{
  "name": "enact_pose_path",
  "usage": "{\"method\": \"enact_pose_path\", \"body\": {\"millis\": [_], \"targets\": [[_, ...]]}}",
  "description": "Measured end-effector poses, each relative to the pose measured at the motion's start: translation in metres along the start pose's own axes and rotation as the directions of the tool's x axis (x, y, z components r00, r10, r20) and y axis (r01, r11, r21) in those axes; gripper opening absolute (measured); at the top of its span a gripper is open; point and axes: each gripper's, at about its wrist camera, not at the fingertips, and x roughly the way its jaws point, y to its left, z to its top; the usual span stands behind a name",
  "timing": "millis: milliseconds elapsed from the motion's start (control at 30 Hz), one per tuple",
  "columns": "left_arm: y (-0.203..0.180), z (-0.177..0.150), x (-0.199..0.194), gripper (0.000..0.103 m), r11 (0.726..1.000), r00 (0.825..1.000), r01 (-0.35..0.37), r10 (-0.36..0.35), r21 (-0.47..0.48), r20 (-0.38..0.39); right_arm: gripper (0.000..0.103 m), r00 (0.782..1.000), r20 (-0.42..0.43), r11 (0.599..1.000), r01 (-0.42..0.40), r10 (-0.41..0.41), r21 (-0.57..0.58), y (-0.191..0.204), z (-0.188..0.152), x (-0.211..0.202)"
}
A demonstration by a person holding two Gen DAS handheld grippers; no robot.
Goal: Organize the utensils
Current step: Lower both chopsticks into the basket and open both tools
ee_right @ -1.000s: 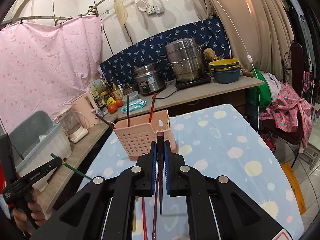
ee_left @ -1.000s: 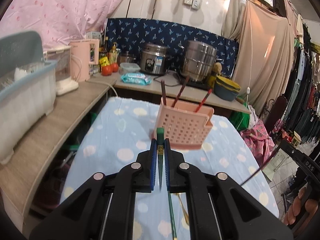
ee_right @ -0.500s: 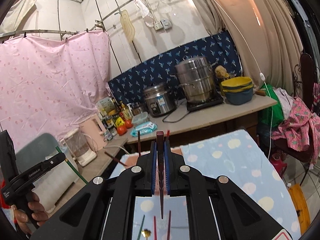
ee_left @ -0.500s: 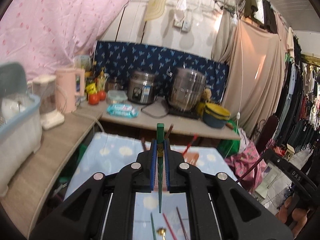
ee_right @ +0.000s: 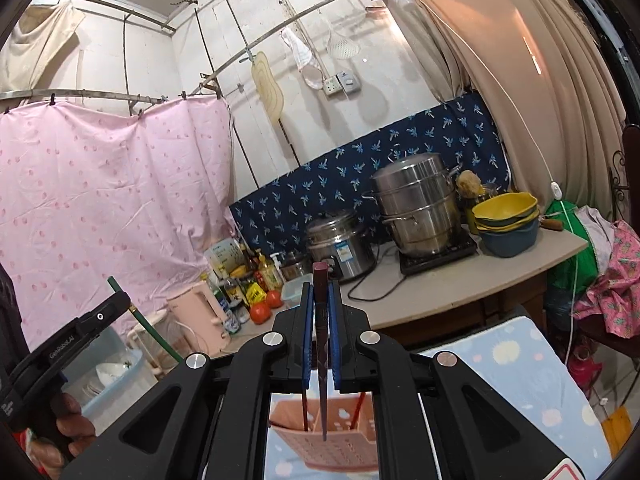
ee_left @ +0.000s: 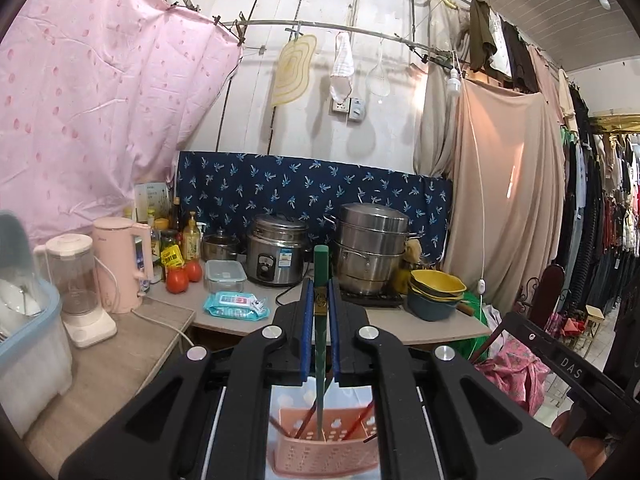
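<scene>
My left gripper (ee_left: 320,300) is shut on a green chopstick (ee_left: 320,344) held upright; its lower tip hangs over the pink perforated utensil basket (ee_left: 324,456), which holds several red chopsticks. My right gripper (ee_right: 320,304) is shut on a dark red chopstick (ee_right: 322,360), also upright, its tip pointing down over the same basket (ee_right: 340,448). The left gripper (ee_right: 76,340) with its green chopstick (ee_right: 140,316) shows at the left of the right wrist view. The right gripper's black body (ee_left: 560,356) shows at the right of the left wrist view.
The basket stands on a table with a blue spotted cloth (ee_right: 520,368). Behind is a counter (ee_left: 420,320) with a rice cooker (ee_left: 276,252), a steel steamer pot (ee_left: 372,252), stacked bowls (ee_left: 436,292), a pink kettle (ee_left: 120,264), a blender and tomatoes. A blue dish bin (ee_left: 28,340) is at the left.
Both grippers have risen and tilted upward, so the basket has dropped to the bottom of each view beneath the chopstick tips. Both chopsticks stay clamped.
</scene>
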Motion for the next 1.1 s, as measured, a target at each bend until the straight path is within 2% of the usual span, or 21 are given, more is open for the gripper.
{"method": "enact_pose_path", "body": {"millis": [233,500,867,967,1100], "targets": [[0.006,-0.020,0.038,0.007,0.999,0.998,-0.032,0.032,0.009,-0.051,0.007,1.000,-0.013,1.000,0.017,-0.017,-0.001,-0.007,-0.009,0.037],[0.019,-0.044,0.063,0.007,0.999,0.993,-0.047,0.046,-0.006,-0.110,0.007,0.994,-0.099,0.999,0.050,-0.050,0.003,-0.024,-0.039,0.073],[0.012,-0.006,0.047,0.007,1.000,1.000,-0.016,0.016,-0.004,-0.012,0.007,0.989,-0.138,0.998,0.055,-0.053,0.008,-0.030,-0.050,0.085],[0.010,-0.009,0.050,0.007,1.000,1.000,-0.021,0.021,-0.003,-0.018,0.007,0.987,-0.149,0.998,0.058,-0.056,0.009,-0.030,-0.053,0.088],[0.014,-0.027,0.067,0.007,0.999,0.997,-0.041,0.040,-0.009,-0.072,0.007,0.984,-0.165,0.998,0.063,-0.062,0.000,-0.031,-0.057,0.091]]}}
